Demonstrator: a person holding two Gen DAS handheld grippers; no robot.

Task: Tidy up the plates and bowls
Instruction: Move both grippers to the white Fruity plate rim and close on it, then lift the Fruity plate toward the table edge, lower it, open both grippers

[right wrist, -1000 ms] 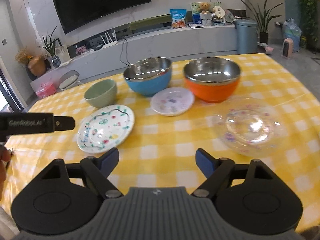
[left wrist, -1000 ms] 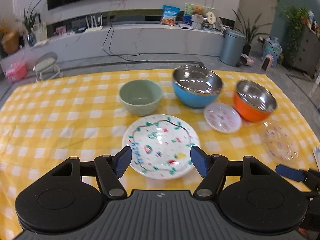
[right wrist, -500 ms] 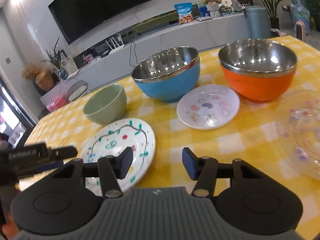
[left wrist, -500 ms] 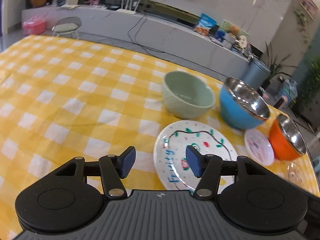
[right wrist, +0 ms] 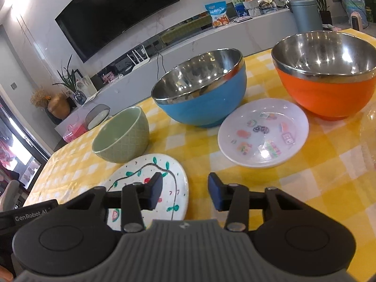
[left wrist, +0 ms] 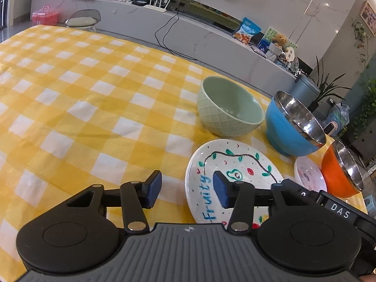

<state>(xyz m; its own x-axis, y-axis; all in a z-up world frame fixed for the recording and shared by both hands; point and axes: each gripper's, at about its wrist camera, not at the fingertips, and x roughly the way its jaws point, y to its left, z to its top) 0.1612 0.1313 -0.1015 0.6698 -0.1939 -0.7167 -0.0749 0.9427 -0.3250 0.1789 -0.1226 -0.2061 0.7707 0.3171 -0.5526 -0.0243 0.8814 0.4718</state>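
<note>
A painted white plate [left wrist: 237, 164] marked "Fruity" lies on the yellow checked cloth; it also shows in the right wrist view [right wrist: 150, 171]. My left gripper [left wrist: 186, 189] is open and straddles the plate's left rim. My right gripper [right wrist: 185, 191] is open and straddles its right rim. Behind stand a green bowl [left wrist: 229, 108] [right wrist: 121, 136], a blue steel bowl [left wrist: 291, 122] [right wrist: 202, 89], an orange steel bowl [left wrist: 340, 171] [right wrist: 326, 75] and a small white sticker plate [right wrist: 263, 132] [left wrist: 309, 172].
A clear glass plate [right wrist: 369, 127] lies at the right edge of the right wrist view. The checked tablecloth [left wrist: 82, 98] stretches left of the dishes. Beyond the table are a TV bench [left wrist: 164, 30] and a grey bin [right wrist: 304, 14].
Both grippers have dropped and closed in on the painted plate from either side. Their jaws have narrowed but stay open. The dishes have not moved.
</note>
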